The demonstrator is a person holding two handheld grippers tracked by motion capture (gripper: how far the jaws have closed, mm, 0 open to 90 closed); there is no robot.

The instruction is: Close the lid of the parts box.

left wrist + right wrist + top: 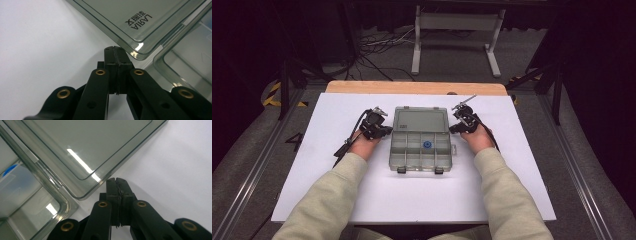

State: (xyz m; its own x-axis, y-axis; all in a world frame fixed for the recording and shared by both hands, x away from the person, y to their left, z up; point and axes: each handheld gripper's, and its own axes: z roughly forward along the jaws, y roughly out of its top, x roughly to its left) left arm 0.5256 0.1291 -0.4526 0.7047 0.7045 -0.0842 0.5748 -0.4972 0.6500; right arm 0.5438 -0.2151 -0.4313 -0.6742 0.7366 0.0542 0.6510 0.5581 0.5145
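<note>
Smoky grey see-through organizer box (420, 138) with black LARIA print on its lid (140, 18) and black latches, blue round part (426, 144) inside; white table sheet (337, 190) over tan wood edge (412, 88); black grippers with brass rivets (100, 72); beige sleeves (324, 200).

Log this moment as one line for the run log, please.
organizer box: open, lid laid back | blue part: in a compartment | left gripper: jaws shut, at lid's left corner | right gripper: jaws shut, at lid's right corner
</note>
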